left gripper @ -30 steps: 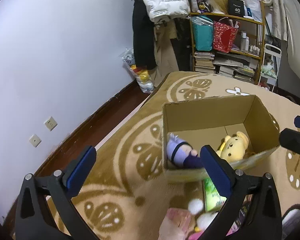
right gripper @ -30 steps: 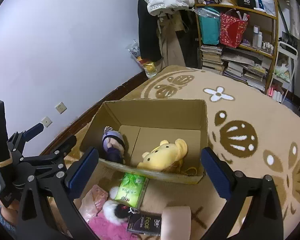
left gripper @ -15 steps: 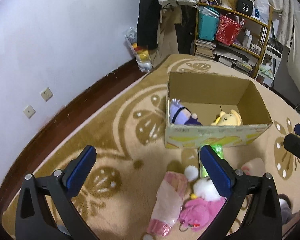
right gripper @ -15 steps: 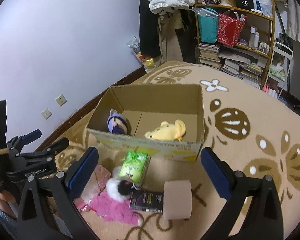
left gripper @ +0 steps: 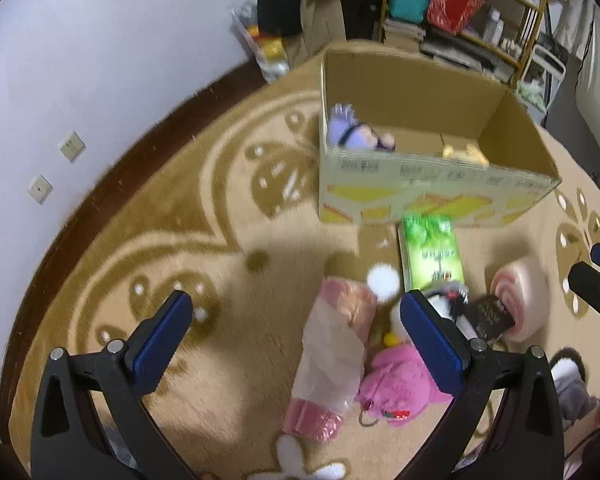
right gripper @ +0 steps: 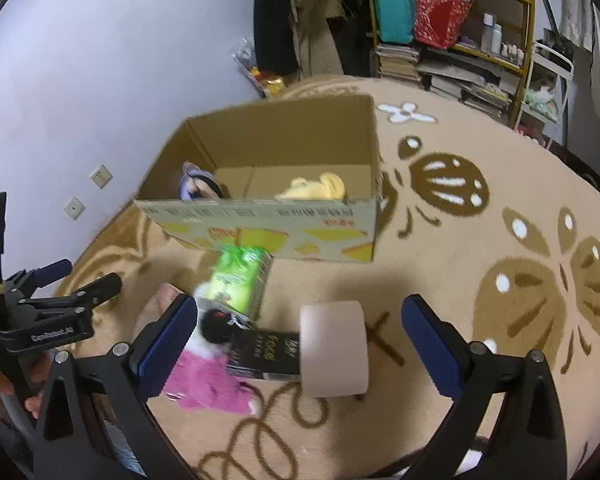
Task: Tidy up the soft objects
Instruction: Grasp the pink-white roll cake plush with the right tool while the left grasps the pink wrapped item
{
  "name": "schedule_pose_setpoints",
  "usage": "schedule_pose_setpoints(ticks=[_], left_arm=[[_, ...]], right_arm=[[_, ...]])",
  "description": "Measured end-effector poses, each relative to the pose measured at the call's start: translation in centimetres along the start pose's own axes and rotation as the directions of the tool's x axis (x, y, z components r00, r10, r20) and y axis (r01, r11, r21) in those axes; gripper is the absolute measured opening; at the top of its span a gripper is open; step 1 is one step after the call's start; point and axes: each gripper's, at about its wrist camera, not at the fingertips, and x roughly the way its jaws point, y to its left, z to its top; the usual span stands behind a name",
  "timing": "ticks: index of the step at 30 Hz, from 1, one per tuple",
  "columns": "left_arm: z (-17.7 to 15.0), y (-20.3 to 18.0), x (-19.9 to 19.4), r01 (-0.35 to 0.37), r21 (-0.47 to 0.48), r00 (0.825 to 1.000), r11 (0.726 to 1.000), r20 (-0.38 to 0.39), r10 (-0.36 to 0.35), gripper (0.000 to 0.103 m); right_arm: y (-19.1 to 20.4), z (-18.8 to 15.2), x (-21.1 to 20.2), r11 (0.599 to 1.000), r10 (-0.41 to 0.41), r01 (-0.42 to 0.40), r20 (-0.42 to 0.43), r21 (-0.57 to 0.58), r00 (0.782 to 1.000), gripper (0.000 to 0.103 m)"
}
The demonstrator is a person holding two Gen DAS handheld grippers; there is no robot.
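Note:
A cardboard box [left gripper: 432, 196] [right gripper: 260, 220] on the rug holds a purple doll [left gripper: 350, 136] [right gripper: 198, 184] and a yellow plush [left gripper: 462, 152] [right gripper: 316, 188]. In front of it lie a green tissue pack [left gripper: 432, 252] [right gripper: 240, 280], a pink plush [left gripper: 400, 380] [right gripper: 204, 384], a pink plastic bag [left gripper: 332, 356], a black packet [right gripper: 264, 354] and a pale roll [right gripper: 334, 348] [left gripper: 520, 300]. My left gripper [left gripper: 296, 336] is open and empty above the pink bag. My right gripper [right gripper: 300, 332] is open and empty above the roll.
A patterned tan rug [right gripper: 500, 240] covers the floor. A white wall with sockets [left gripper: 72, 146] runs along the left. A shelf with bags and books [right gripper: 440, 40] and hanging clothes [right gripper: 276, 12] stand at the back. The other gripper shows in each view [right gripper: 40, 312].
Both grippers have pulled back from over the box and lowered toward the items on the rug in front of it. Both stay open and empty.

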Motion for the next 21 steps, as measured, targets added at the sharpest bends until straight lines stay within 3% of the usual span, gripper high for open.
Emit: schedule_pose_setpoints(ticks=[9,21], left_arm=[[-0.3,0.2,2.7,0.003,-0.017,0.994,1.000,-0.106,-0.005,0.102],[-0.7,-0.3,6.9,-0.002,-0.025,0.971,1.000,-0.240,-0.004,0.102]], right_arm=[[-0.8,-1.3,3.1,0.999,-0.037,0.038,-0.076,0.003,0.996,0.103],[-1.5,-2.4,5.9,0.997,-0.055,0.062,-0.131,0.047,0.990,0.103]])
